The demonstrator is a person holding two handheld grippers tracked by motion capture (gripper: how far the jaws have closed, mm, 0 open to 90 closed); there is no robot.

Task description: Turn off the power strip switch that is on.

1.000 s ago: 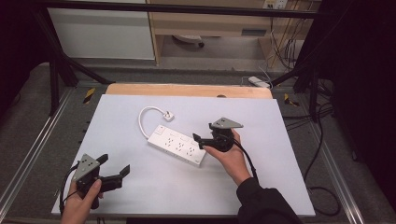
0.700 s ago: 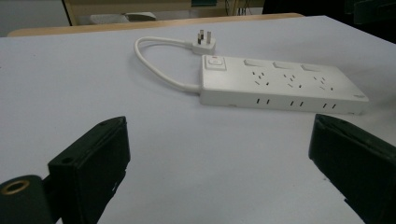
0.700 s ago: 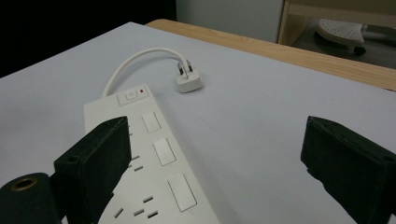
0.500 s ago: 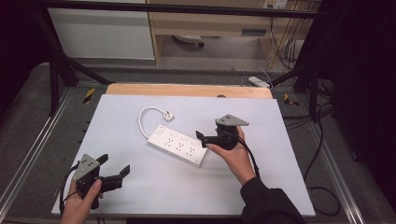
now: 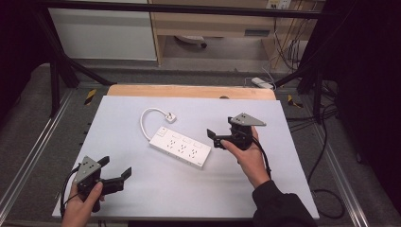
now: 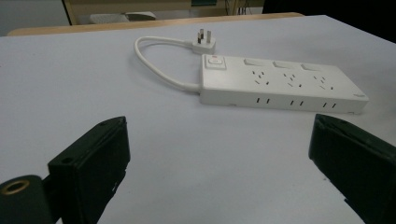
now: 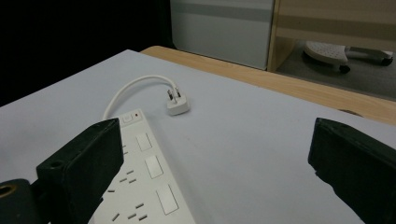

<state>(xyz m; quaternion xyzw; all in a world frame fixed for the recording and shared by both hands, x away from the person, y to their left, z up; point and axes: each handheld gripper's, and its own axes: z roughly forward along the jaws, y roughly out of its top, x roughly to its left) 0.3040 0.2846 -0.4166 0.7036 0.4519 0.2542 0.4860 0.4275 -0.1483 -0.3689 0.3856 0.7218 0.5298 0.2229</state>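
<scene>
High view: white power strip [image 5: 181, 147] is lying mid-table [image 5: 293, 156], its plug [image 5: 170, 117] resting beside it. Right gripper [image 5: 212, 137] is hovering just off the strip's end, jaws just opened wide, gripping nothing. Left gripper [image 5: 115, 170] is resting well apart, likewise gaping and empty-jawed.

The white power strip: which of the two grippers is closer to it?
Right. The right gripper hovers open beside the power strip's right end; the left gripper sits open near the table's front-left corner.
</scene>
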